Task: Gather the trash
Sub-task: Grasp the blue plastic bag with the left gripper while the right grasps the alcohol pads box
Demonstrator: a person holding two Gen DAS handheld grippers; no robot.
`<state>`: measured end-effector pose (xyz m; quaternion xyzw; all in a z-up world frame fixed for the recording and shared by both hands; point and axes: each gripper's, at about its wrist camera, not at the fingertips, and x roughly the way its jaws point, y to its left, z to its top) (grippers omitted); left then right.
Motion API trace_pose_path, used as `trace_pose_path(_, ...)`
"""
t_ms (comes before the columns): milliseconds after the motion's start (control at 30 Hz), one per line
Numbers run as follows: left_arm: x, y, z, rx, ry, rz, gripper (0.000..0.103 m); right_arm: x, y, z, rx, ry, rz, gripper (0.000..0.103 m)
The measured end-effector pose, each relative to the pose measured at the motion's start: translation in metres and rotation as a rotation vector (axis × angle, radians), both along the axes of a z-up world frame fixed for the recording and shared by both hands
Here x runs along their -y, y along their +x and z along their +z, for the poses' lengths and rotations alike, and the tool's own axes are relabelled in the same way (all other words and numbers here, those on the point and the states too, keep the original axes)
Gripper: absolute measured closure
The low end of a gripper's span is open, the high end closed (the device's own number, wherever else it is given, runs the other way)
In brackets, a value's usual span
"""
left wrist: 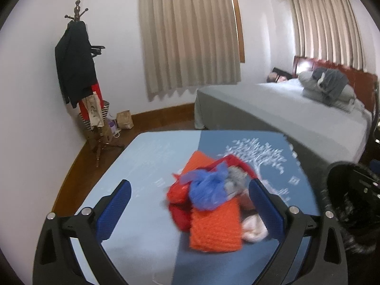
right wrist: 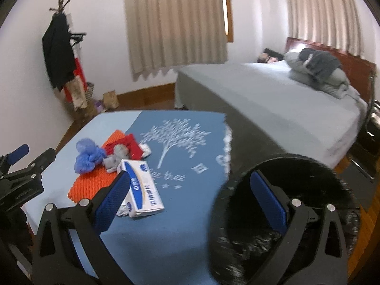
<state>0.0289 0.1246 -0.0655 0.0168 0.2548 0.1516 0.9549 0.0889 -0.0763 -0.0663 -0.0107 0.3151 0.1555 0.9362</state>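
Hovering, left gripper (left wrist: pixel 190 204) gapes above trash pile (left wrist: pixel 209 197).

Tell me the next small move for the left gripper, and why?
Probably ease the left gripper down and close on the crumpled blue plastic bag. Its jaws are open and empty, the bag sits on top of the pile on the orange mesh between them, and the black-lined bin waits open beside the table.
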Motion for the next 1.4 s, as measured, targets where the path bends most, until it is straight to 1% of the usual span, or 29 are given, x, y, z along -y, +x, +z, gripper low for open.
trace_pose_path(100, -0.009, 0.004, -0.012, -0.014, -0.003, 0.008, 0.006, -0.018, 0.010, -0.019, -0.025, -0.014, 0.035, 0.005)
trace_pose_path(200, -0.014, 0.006, -0.021, -0.022, -0.005, 0.018, 0.006, -0.029, 0.021, -0.038, -0.071, -0.016, 0.056, 0.011)
trace_pose_path(267, -0.018, 0.009, -0.026, -0.022, -0.018, 0.020, 0.006, -0.032, 0.025, -0.047, -0.091, -0.016, 0.068, 0.016)
trace_pose_path(567, -0.024, 0.020, -0.042, -0.052, -0.046, 0.016, 0.010, -0.057, 0.044, -0.076, -0.176, -0.013, 0.143, 0.021)
trace_pose_path(667, -0.029, 0.019, -0.046, -0.054, -0.053, 0.021, 0.010, -0.062, 0.050, -0.080, -0.185, -0.002, 0.160, 0.021)
trace_pose_path(900, -0.038, 0.018, -0.047, -0.053, -0.056, 0.041, 0.010, -0.077, 0.055, -0.078, -0.210, 0.025, 0.218, 0.021)
trace_pose_path(1000, -0.041, 0.018, -0.047, -0.054, -0.055, 0.040, 0.010, -0.082, 0.058, -0.082, -0.217, 0.013, 0.216, 0.021)
trace_pose_path(1133, -0.044, 0.018, -0.046, -0.057, -0.059, 0.035, 0.010, -0.080, 0.070, -0.089, -0.250, 0.033, 0.193, 0.021)
trace_pose_path(1300, -0.044, 0.019, -0.045, -0.055, -0.065, 0.033, 0.010, -0.086, 0.081, -0.099, -0.298, 0.045, 0.207, 0.020)
trace_pose_path(1333, -0.045, 0.019, -0.045, -0.054, -0.067, 0.031, 0.010, -0.088, 0.082, -0.101, -0.310, 0.047, 0.214, 0.021)
trace_pose_path(1400, -0.044, 0.019, -0.045, -0.054, -0.066, 0.028, 0.011, -0.091, 0.083, -0.104, -0.336, 0.058, 0.234, 0.031)
